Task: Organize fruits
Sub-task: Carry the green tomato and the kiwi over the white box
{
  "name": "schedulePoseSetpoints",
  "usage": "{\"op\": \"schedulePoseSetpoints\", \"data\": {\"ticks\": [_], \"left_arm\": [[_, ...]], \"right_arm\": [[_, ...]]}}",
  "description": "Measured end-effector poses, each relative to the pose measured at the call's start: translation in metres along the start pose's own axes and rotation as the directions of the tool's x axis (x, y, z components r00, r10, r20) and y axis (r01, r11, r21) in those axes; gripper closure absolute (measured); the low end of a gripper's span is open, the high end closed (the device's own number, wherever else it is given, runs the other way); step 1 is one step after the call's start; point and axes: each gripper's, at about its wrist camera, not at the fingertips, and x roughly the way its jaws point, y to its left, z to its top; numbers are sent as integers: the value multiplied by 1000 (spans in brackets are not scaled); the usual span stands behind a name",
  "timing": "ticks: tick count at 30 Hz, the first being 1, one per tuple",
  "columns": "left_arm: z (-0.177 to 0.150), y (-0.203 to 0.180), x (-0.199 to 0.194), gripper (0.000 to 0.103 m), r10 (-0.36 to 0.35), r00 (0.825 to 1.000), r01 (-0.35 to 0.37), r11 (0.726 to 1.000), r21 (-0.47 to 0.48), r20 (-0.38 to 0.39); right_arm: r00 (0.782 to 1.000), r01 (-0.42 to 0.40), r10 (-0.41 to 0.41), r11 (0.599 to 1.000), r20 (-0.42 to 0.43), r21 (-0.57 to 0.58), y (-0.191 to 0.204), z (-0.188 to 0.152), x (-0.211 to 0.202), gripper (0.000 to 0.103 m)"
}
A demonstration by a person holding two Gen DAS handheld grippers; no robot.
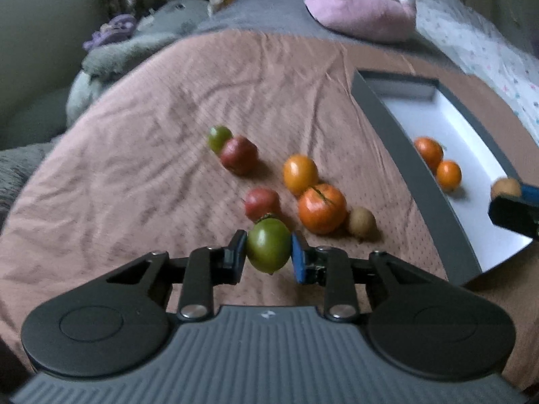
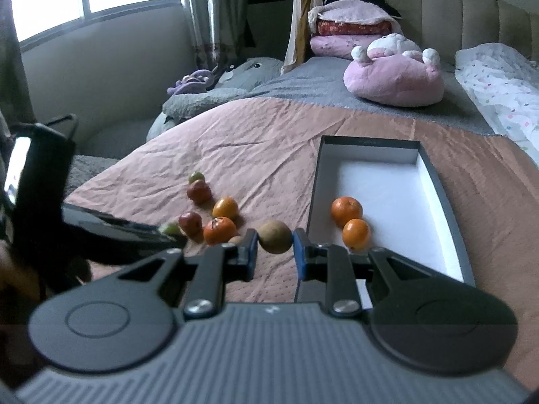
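My left gripper [image 1: 268, 256] is shut on a green fruit [image 1: 268, 247], both pads pressing its sides just above the brown bedspread [image 1: 151, 175]. Loose beyond it lie two red fruits [image 1: 262, 202], two oranges [image 1: 321, 212], a small brown fruit [image 1: 361, 221] and another green one [image 1: 219, 136]. My right gripper [image 2: 274, 250] is shut on a round brown fruit [image 2: 274, 239], held near the left rim of the grey box [image 2: 313, 195]. Two oranges [image 2: 346, 209] rest on the box's white floor. In the right wrist view the left gripper [image 2: 161, 234] reaches in from the left.
A pink plush [image 2: 394, 77] and a grey plush [image 2: 235, 74] lie at the far end of the bed. White dotted bedding [image 2: 498, 80] runs along the right. The bed's left edge drops off toward a window wall [image 2: 101, 60].
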Motion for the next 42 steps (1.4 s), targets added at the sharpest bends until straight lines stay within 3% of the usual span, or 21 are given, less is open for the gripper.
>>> {"op": "schedulePoseSetpoints", "data": {"ticks": [6, 19, 30, 42], "left_arm": [[8, -1, -26, 70, 15, 996, -18, 999, 33, 91], [21, -4, -47, 70, -23, 996, 24, 1000, -11, 86], [57, -50, -62, 70, -102, 986, 96, 994, 50, 135], [85, -111, -49, 70, -152, 979, 133, 981, 140, 135]], "right_arm": [[1000, 16, -16, 1000, 8, -8, -4, 2, -9, 77], [999, 31, -31, 999, 6, -21, -7, 5, -18, 77], [998, 61, -61, 998, -6, 8, -26, -2, -27, 77], [996, 81, -79, 996, -31, 42, -48, -12, -29, 77]]}}
